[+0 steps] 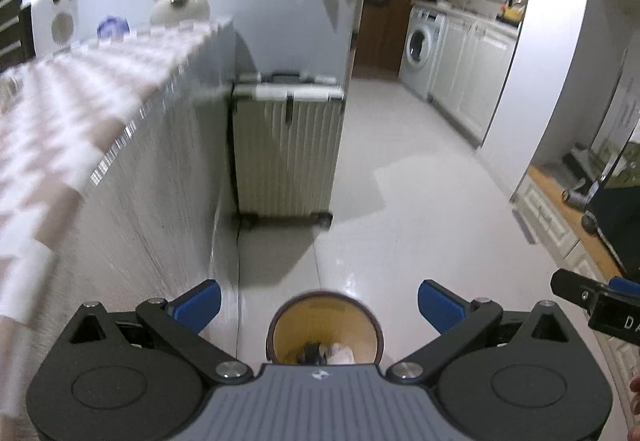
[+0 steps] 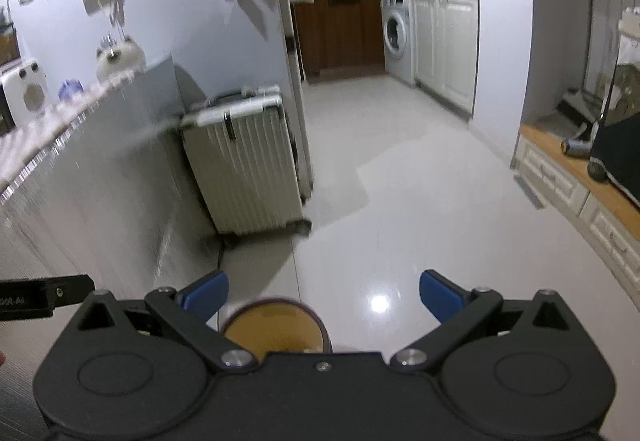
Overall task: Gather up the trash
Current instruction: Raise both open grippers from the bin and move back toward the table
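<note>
A round brown bin (image 1: pixel 326 325) with a yellow inside stands on the floor right below my left gripper (image 1: pixel 319 307). Crumpled white and dark trash (image 1: pixel 332 353) lies at its bottom. The left gripper is open, with its blue fingertips (image 1: pixel 200 305) wide apart and nothing between them. In the right wrist view the same bin (image 2: pixel 274 327) shows below and left of centre of my right gripper (image 2: pixel 324 299), which is also open and empty. A part of each gripper shows at the edge of the other's view.
A table with a checked cloth (image 1: pixel 60 129) runs along the left, with a small white heater (image 1: pixel 52 19) and a white figure (image 1: pixel 180 5) on it. A ribbed suitcase (image 1: pixel 286 145) stands ahead on the tiled floor. Beyond are a washing machine (image 1: pixel 420 49) and, to the right, white cabinets (image 2: pixel 576 197).
</note>
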The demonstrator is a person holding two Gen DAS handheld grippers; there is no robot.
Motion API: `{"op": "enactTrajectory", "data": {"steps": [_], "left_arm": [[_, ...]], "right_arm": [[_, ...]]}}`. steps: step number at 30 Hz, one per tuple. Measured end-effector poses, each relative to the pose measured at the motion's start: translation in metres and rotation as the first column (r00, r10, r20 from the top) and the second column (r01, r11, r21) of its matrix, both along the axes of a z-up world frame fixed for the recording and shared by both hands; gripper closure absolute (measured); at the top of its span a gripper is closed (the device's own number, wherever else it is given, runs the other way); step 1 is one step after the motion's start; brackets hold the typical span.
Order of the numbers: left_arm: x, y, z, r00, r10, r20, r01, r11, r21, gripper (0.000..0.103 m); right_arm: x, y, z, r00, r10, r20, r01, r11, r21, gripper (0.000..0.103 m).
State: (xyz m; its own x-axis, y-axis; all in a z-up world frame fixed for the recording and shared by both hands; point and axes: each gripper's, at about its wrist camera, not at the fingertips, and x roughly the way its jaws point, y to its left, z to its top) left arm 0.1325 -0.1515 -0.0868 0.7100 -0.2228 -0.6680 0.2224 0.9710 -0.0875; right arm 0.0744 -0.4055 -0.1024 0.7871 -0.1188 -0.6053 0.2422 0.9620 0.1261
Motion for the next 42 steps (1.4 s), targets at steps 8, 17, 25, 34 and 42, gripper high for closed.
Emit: {"op": "enactTrajectory", "data": {"steps": [8,17,25,34,42], "left_arm": [[-0.037,0.022,0.054,0.992,0.008,0.130,-0.004,1.000,-0.030,0.000],[-0.062,0.068,0.103,0.966,0.068,0.248,-0.061,0.997,-0.037,0.000],[-0.061,0.131,0.124,0.940,0.167,0.296,-0.160,0.986,-0.047,0.000],[-0.042,0.211,0.129,0.918,0.239,0.317,-0.242,0.970,-0.031,0.000],[-0.019,0.284,0.142,0.901,0.259,0.347,-0.276,0.961,-0.001,0.000]], "right_arm": [[-0.028,0.008,0.051,0.992,0.007,0.129,-0.005,1.000,-0.019,0.000],[-0.042,0.040,0.094,0.967,0.059,0.246,-0.057,0.998,-0.018,0.000],[-0.027,0.083,0.115,0.947,0.131,0.294,-0.128,0.991,-0.031,0.000],[0.010,0.149,0.121,0.923,0.223,0.314,-0.225,0.974,-0.029,0.000],[0.041,0.209,0.131,0.896,0.304,0.325,-0.308,0.950,-0.039,0.000]]}}
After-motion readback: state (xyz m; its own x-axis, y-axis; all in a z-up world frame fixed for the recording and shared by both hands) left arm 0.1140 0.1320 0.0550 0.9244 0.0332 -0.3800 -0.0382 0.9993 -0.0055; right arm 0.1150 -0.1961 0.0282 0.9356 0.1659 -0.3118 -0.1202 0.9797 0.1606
